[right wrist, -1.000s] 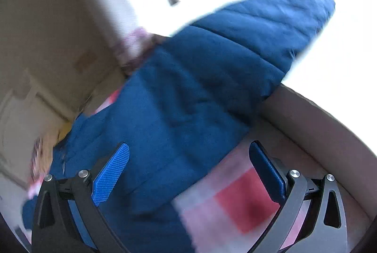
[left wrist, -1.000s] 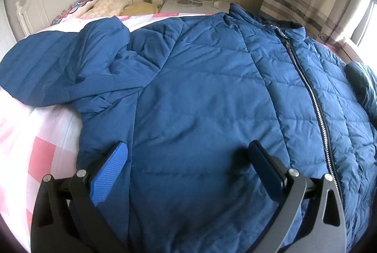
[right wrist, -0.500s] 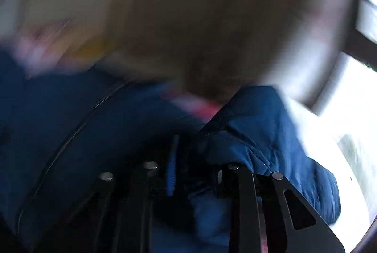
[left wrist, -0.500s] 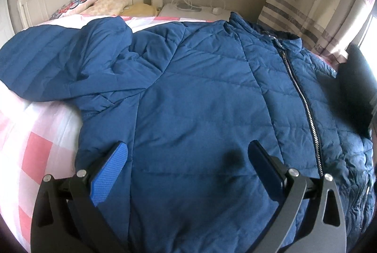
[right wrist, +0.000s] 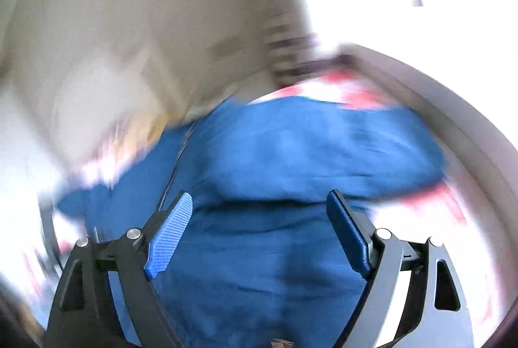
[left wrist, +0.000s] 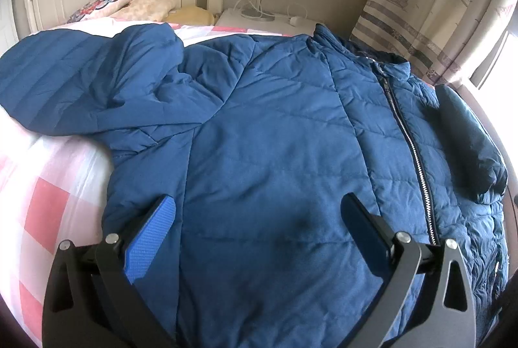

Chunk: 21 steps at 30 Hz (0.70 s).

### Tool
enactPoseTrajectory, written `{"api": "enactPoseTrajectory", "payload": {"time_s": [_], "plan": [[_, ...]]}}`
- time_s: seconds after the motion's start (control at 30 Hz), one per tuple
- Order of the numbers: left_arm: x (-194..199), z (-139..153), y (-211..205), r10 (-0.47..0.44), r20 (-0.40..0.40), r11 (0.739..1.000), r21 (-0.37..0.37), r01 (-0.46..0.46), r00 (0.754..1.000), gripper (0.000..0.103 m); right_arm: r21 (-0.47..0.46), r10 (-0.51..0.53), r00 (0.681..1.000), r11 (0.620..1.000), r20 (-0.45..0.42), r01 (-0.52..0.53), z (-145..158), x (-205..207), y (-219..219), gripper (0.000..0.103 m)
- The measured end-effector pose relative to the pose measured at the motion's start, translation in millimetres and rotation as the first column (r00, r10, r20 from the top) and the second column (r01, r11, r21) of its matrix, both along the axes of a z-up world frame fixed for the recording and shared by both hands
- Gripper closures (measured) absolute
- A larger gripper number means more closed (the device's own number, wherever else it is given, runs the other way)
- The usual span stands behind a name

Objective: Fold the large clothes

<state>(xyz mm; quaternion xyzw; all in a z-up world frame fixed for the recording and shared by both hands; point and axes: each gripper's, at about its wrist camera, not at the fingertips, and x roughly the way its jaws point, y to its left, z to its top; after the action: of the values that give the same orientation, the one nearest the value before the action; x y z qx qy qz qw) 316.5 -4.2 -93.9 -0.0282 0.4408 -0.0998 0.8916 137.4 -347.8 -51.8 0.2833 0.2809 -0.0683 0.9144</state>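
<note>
Left wrist view: the left gripper [left wrist: 259, 218] hovers wide open and empty over the jacket [left wrist: 275, 137], which lies zipped, front up, across the bed [left wrist: 42, 186]. Hold it steady near the hem.

Right wrist view, blurred: the right gripper [right wrist: 259, 212] is opening, nothing between its pads. Let the sleeve [right wrist: 323, 147] settle flat before regrasping.

Right wrist view motion-smeared; jacket [right wrist: 291, 153] outline soft; jacket hem cut off at bottom edge.
</note>
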Motion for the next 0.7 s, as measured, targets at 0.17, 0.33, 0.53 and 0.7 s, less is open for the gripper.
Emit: {"api": "enactPoseTrajectory", "payload": {"time_s": [0.17, 0.33, 0.53, 0.7], "plan": [[0, 0, 2, -0.001, -0.001, 1.000, -0.001, 0.001, 1.000, 0.002, 0.288, -0.171, 0.976, 0.936, -0.135, 0.204, -49, 21, -70, 0.020], [-1, 0, 2, 0.000, 0.001, 1.000, -0.008, 0.000, 1.000, 0.002, 0.284, -0.285, 0.948, 0.906, -0.142, 0.315, -57, 44, -78, 0.046], [-2, 1, 2, 0.002, 0.005, 1.000, -0.016, -0.002, 1.000, 0.002, -0.105, -0.241, 0.968, 0.963, 0.069, 0.247, 22, 76, -28, 0.073], [-3, 3, 11, 0.015, 0.015, 0.997, -0.079, -0.013, 1.000, 0.002, -0.388, 0.180, 0.970, 0.916, 0.166, -0.104, 79, 119, 95, 0.072]]}}
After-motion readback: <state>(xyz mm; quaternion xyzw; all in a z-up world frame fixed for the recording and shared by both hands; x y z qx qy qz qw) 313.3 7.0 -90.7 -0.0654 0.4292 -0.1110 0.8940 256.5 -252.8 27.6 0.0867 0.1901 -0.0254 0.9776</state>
